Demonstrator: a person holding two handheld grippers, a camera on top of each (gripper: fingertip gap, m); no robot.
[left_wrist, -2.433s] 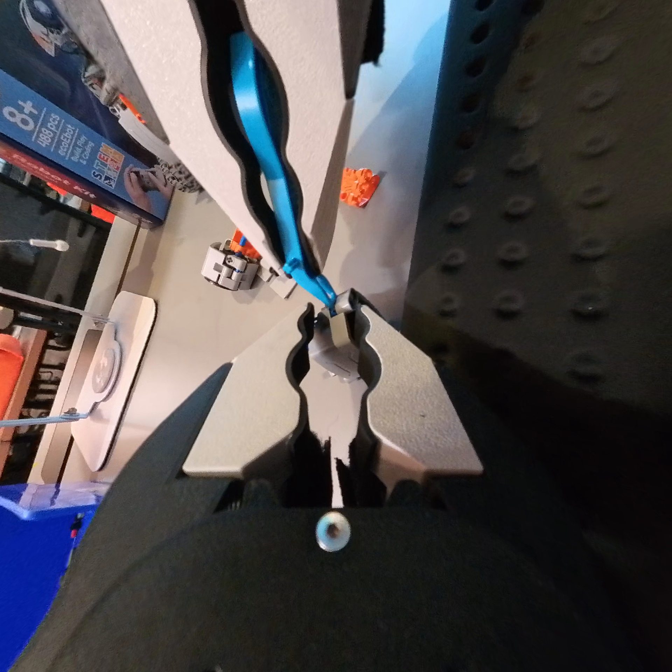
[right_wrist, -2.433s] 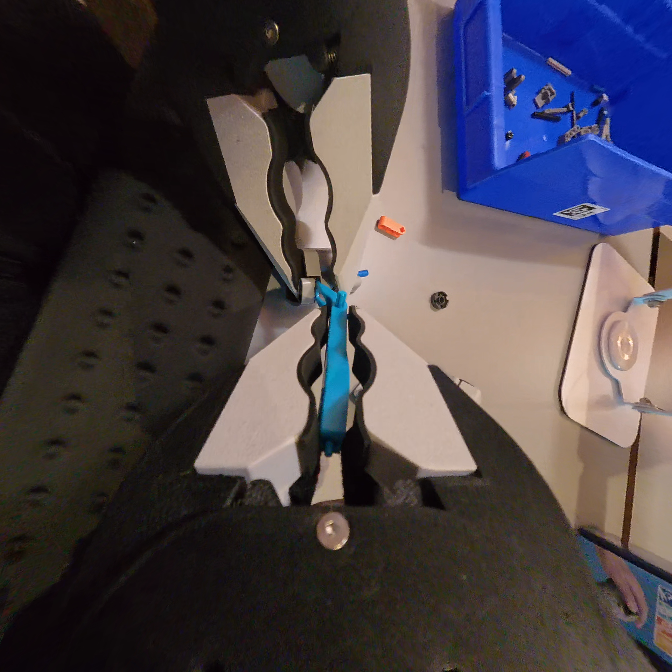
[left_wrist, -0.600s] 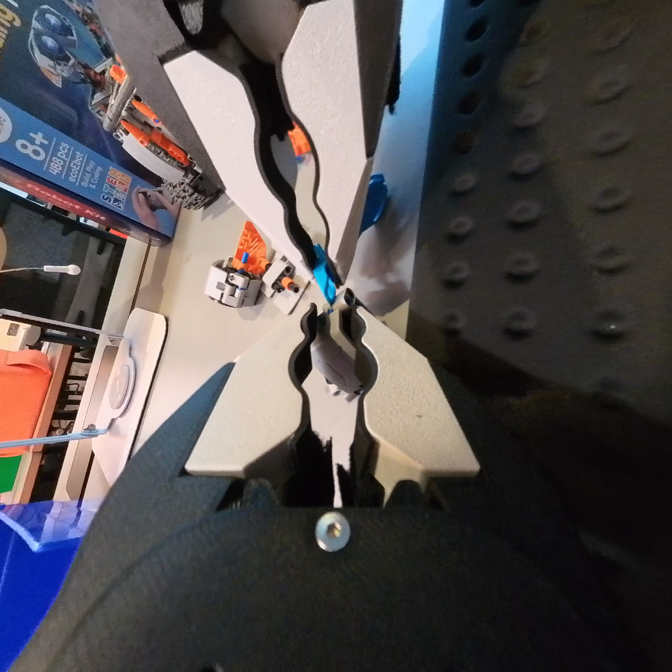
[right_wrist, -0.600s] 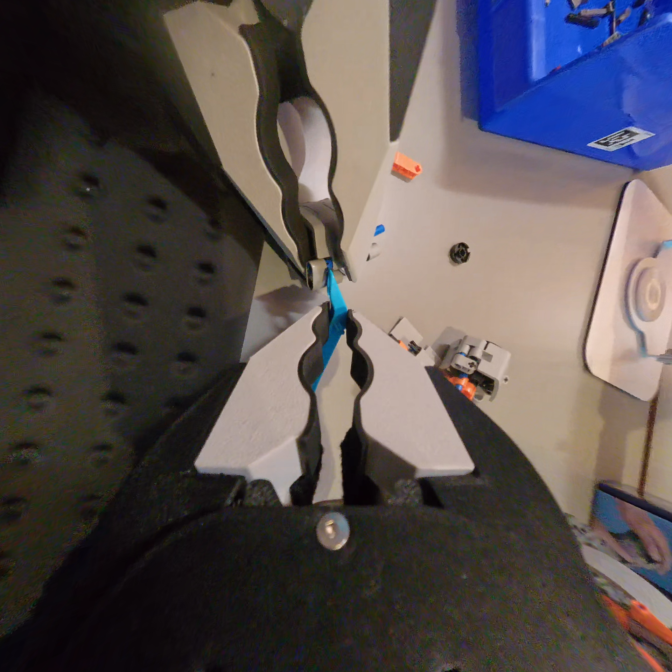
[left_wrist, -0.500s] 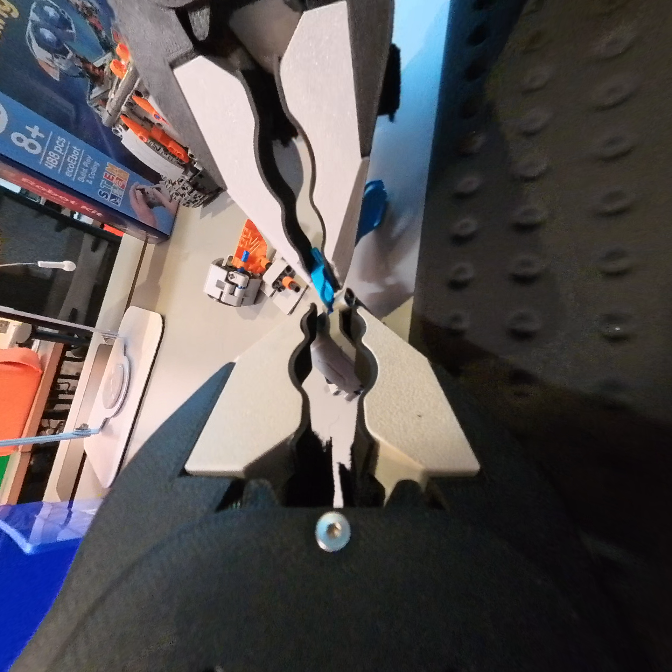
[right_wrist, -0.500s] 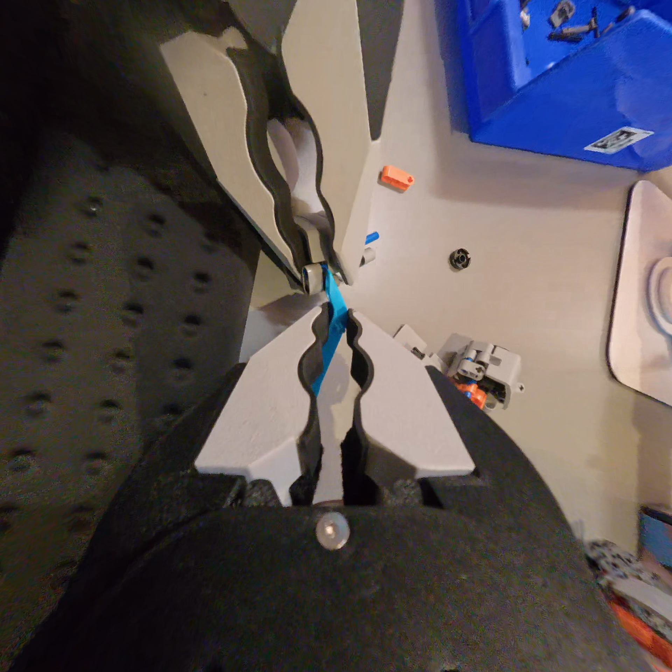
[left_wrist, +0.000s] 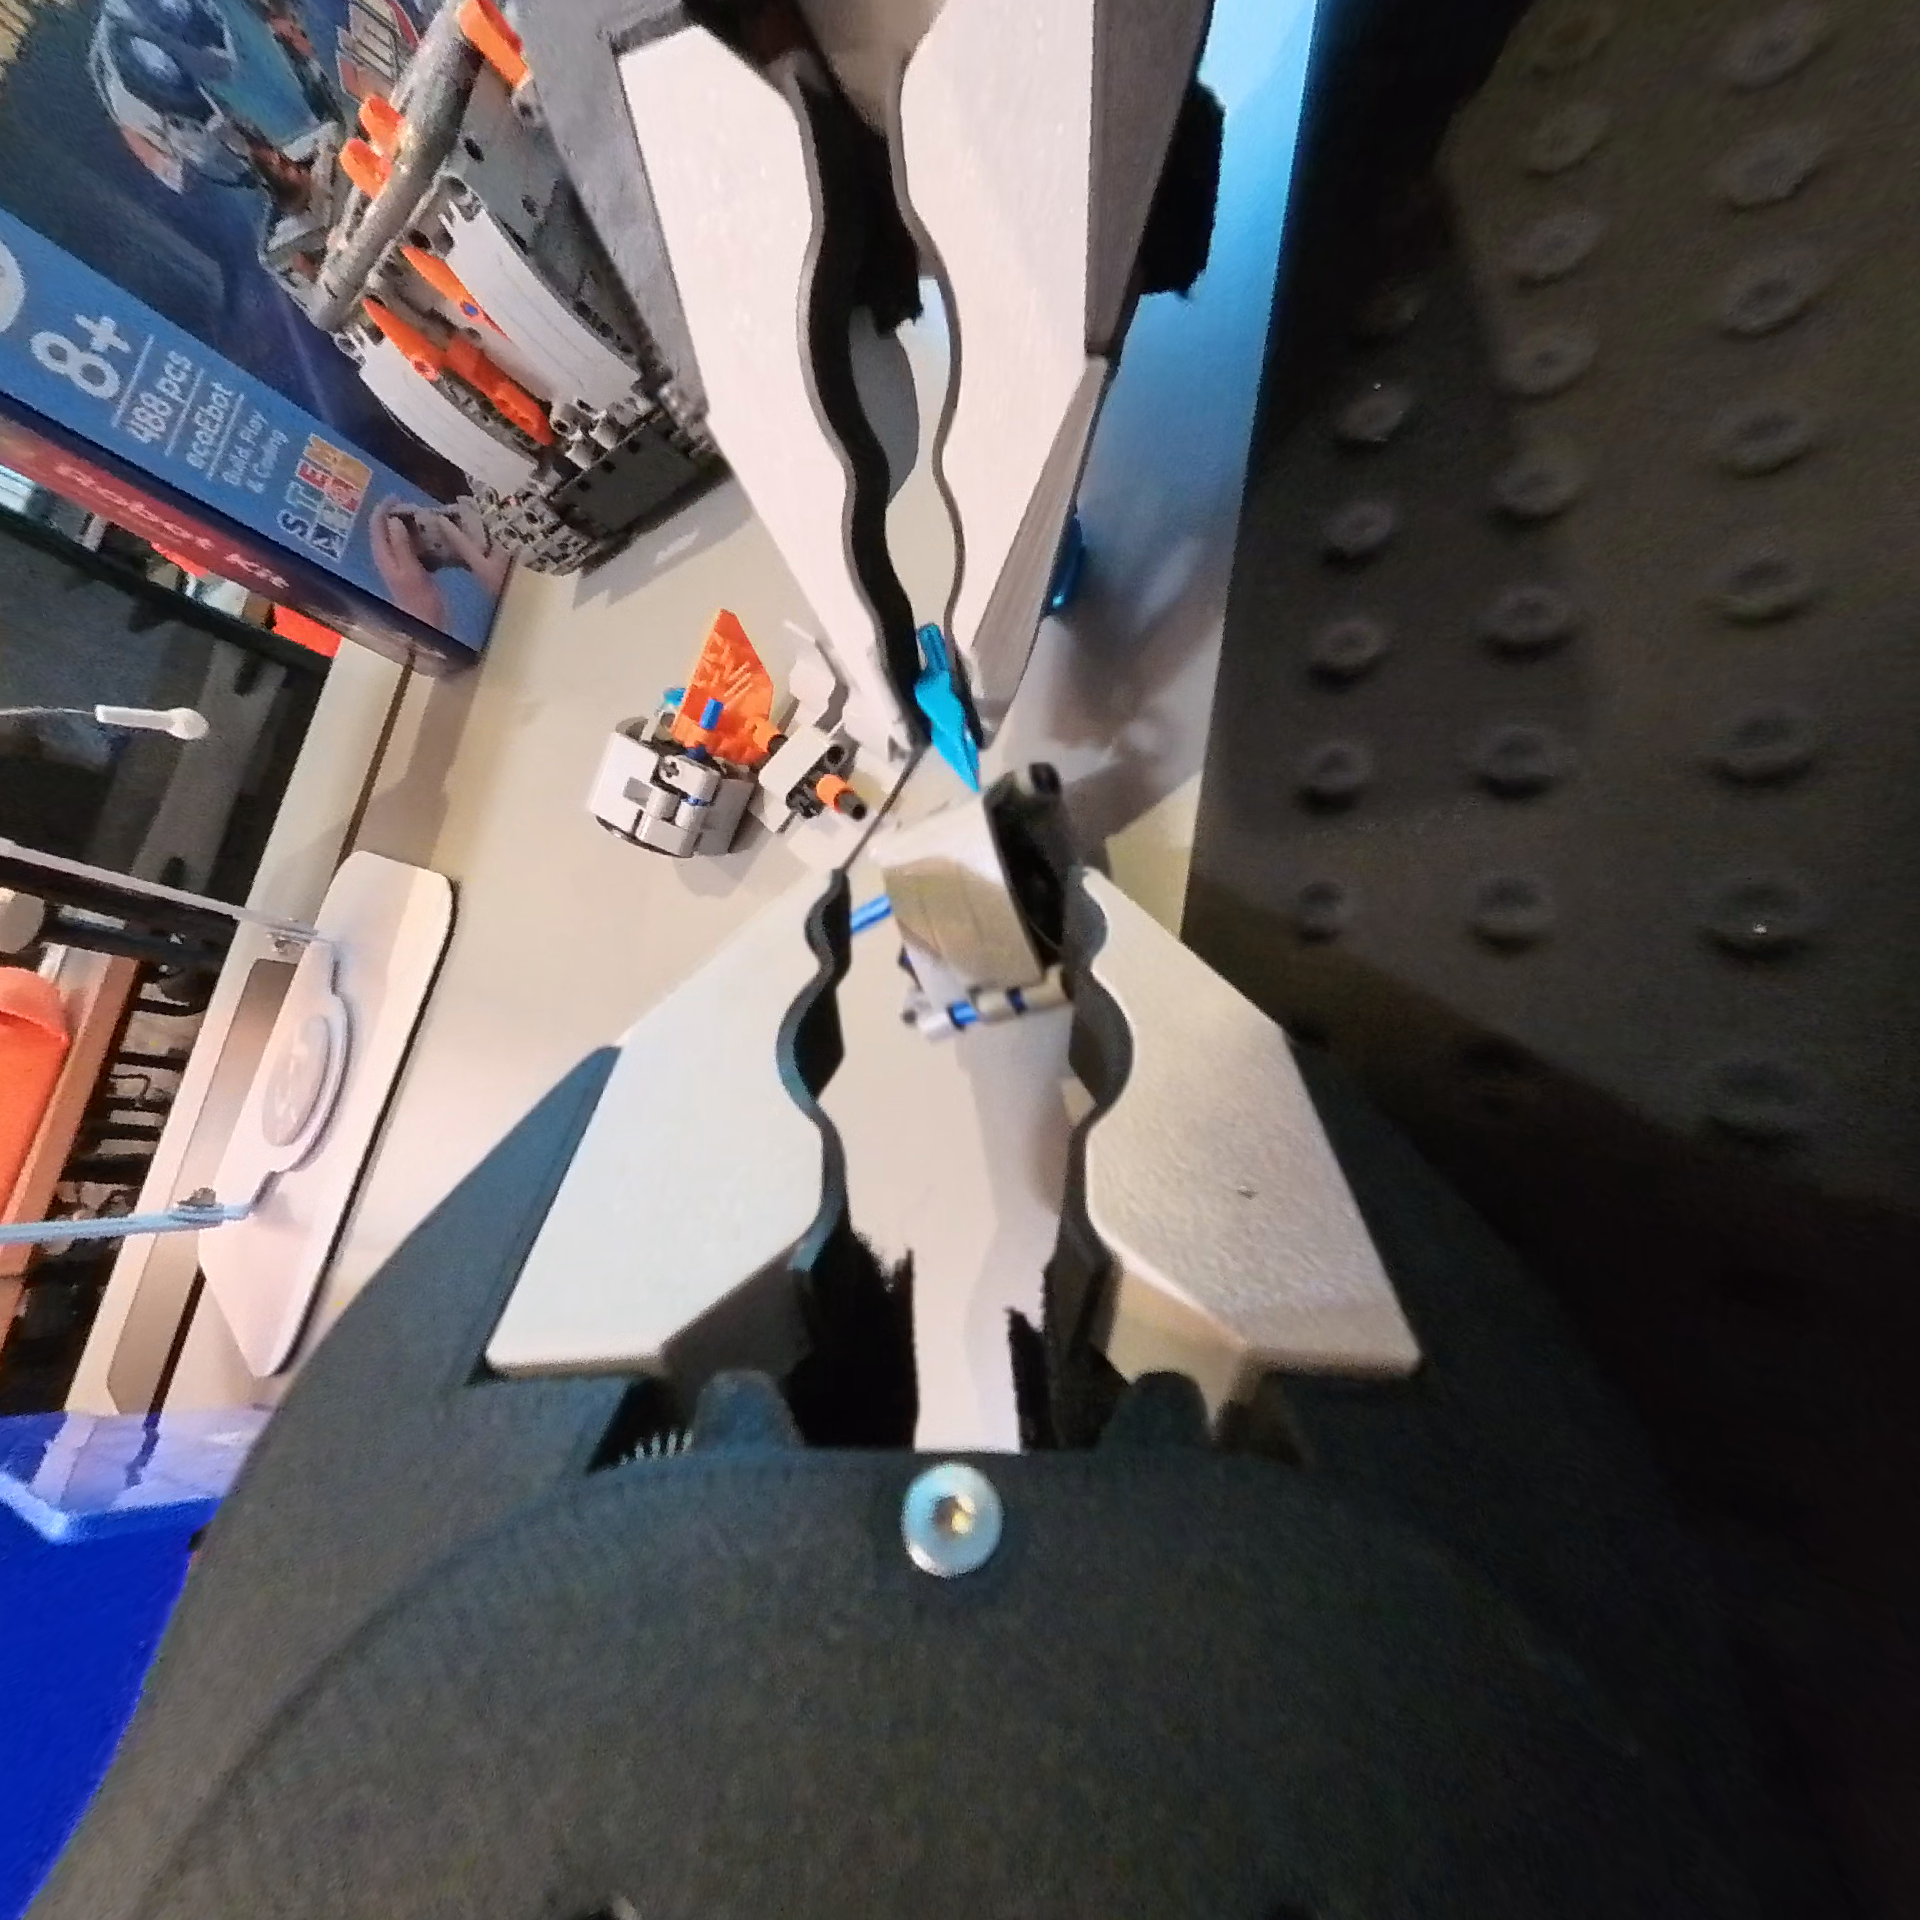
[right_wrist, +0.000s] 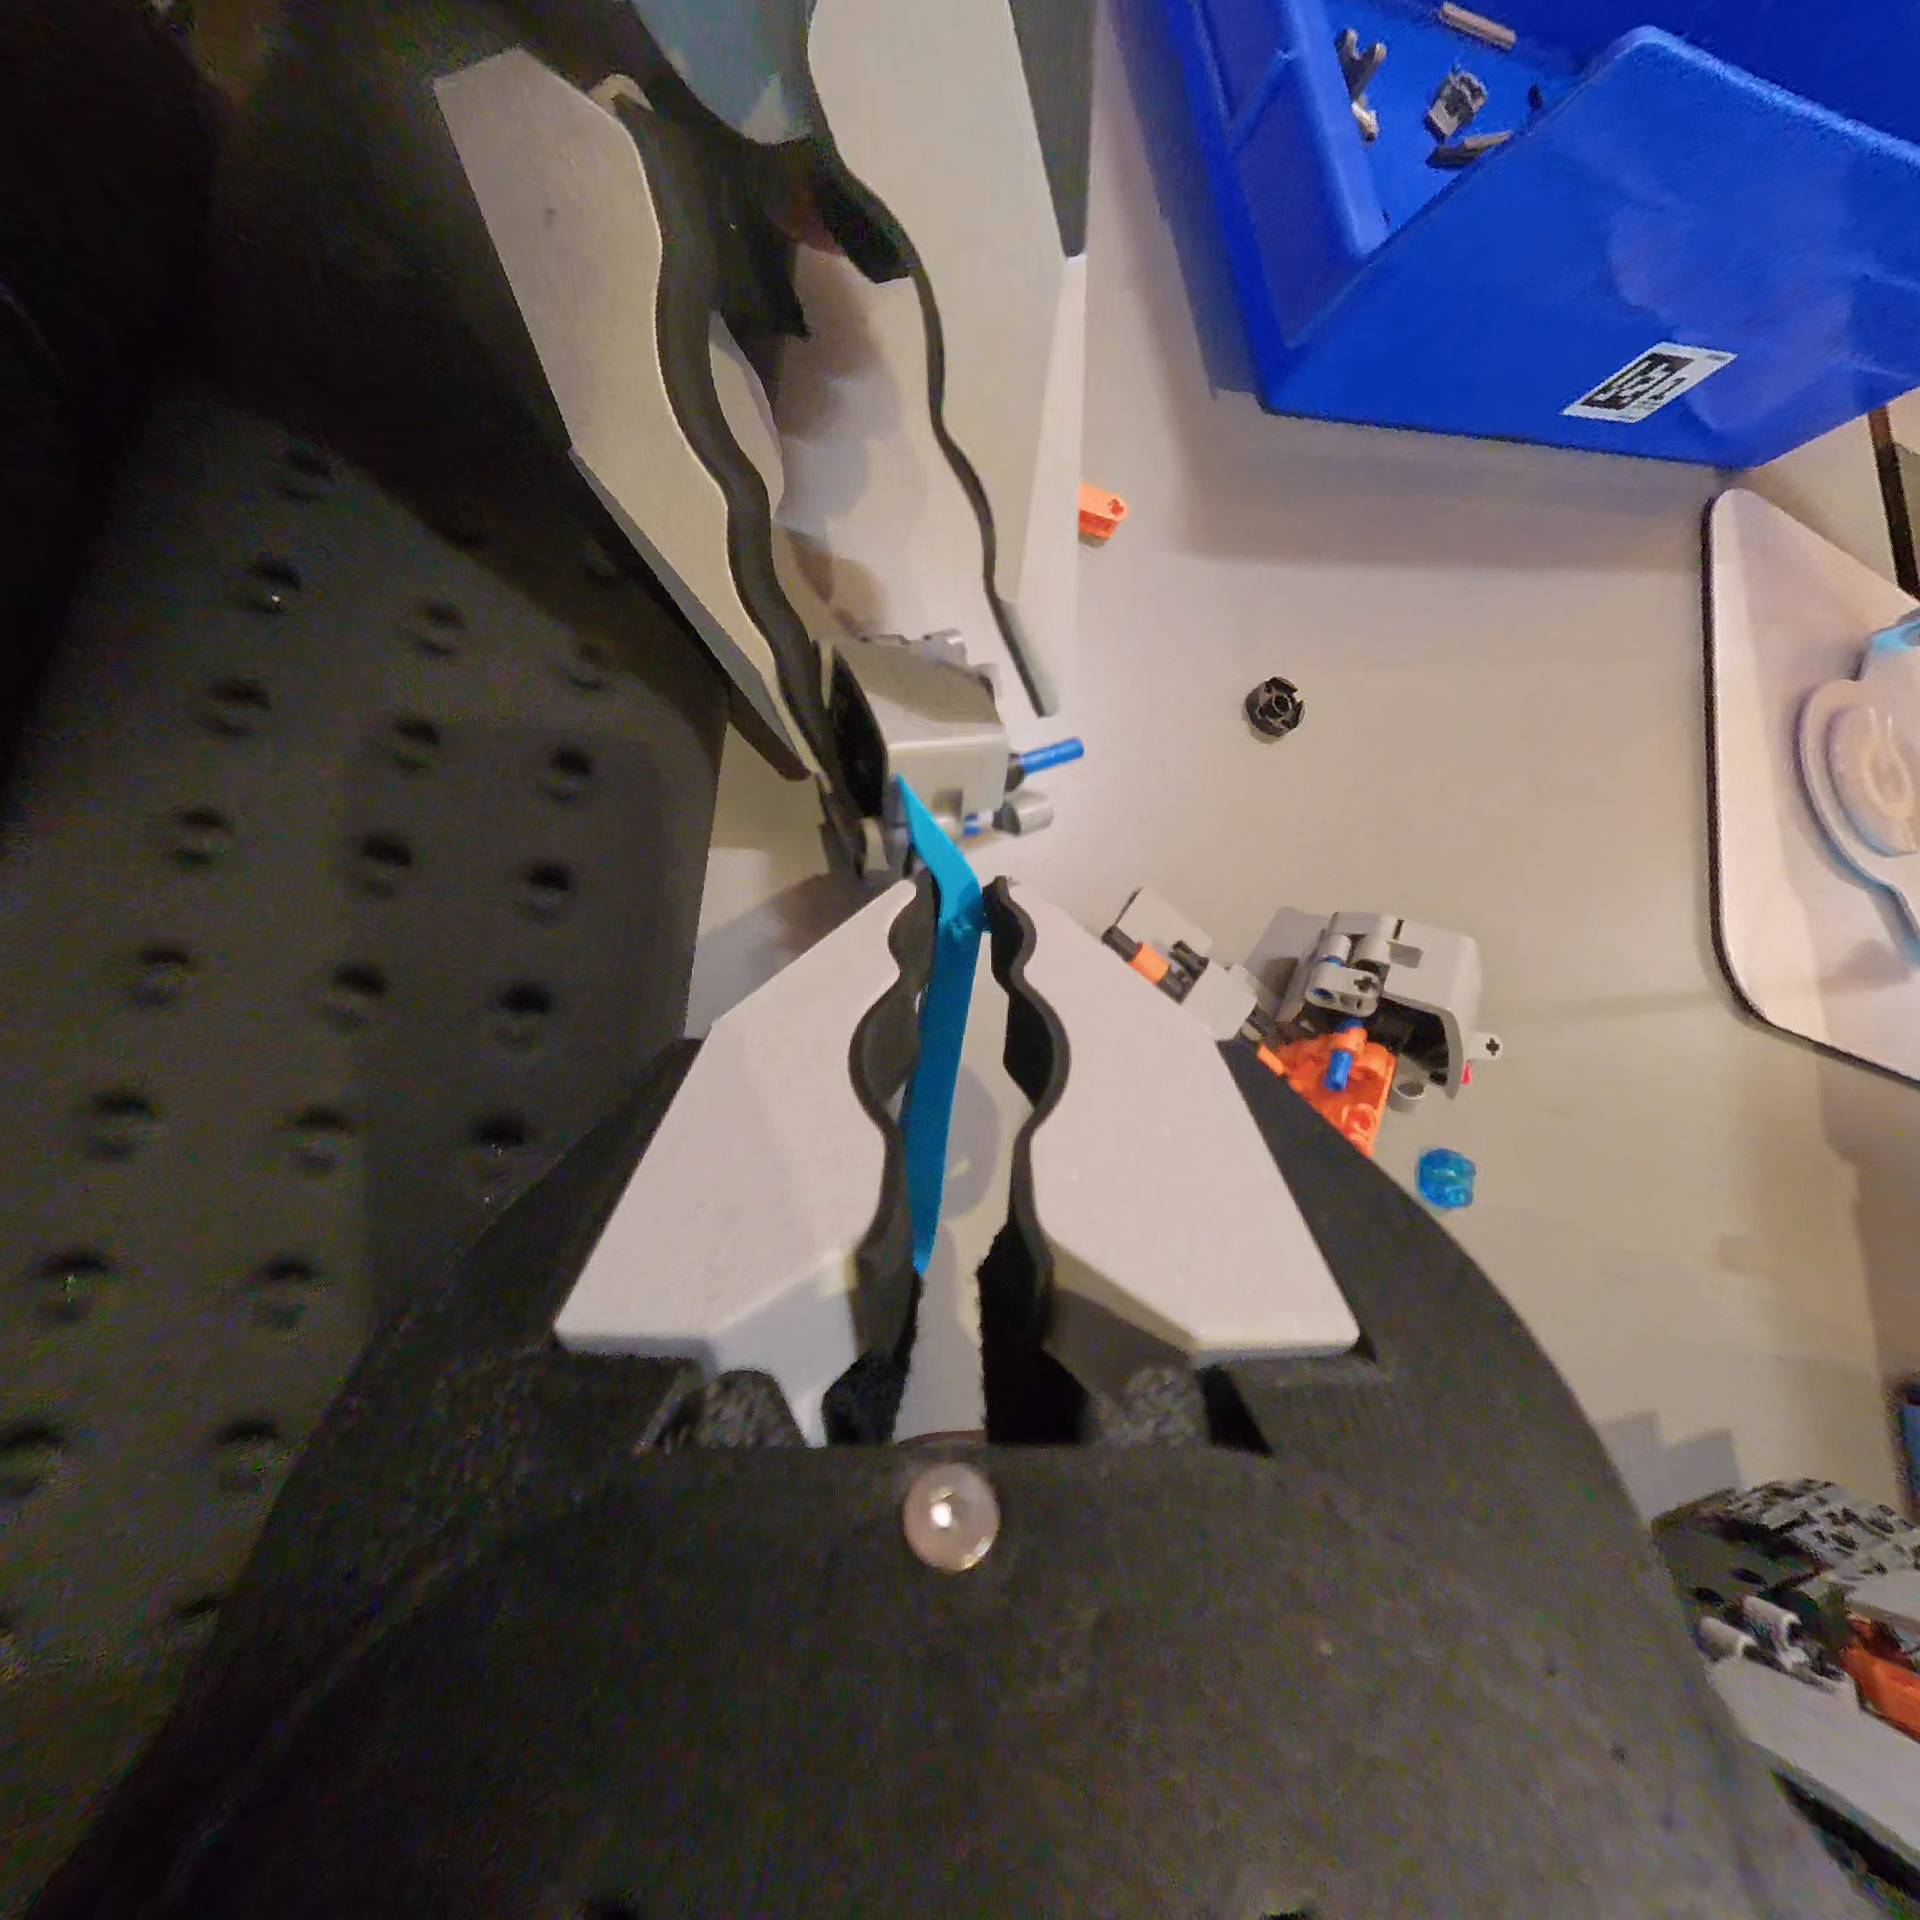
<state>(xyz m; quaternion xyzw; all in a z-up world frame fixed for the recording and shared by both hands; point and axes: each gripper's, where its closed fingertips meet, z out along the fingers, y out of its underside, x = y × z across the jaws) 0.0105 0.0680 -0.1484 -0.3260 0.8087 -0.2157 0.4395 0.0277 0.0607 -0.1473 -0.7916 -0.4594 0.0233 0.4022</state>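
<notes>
Counter (right_wrist: 1455, 644) pale, littered with small building-kit parts. Left gripper (left_wrist: 940, 883): jaws released, spread apart; a grey block piece (left_wrist: 961, 920) with a blue pin sits at the tip against the right finger, whether gripped cannot be told. Right gripper (right_wrist: 956, 894): jaws clenched on a thin blue pry tool (right_wrist: 940, 1060), its wedge tip touching the grey block's edge. Both grippers meet tip to tip above the counter. Right of them lies a grey and orange sub-assembly (right_wrist: 1361, 997); far right, a blue bin (right_wrist: 1558, 260) holding loose parts.
</notes>
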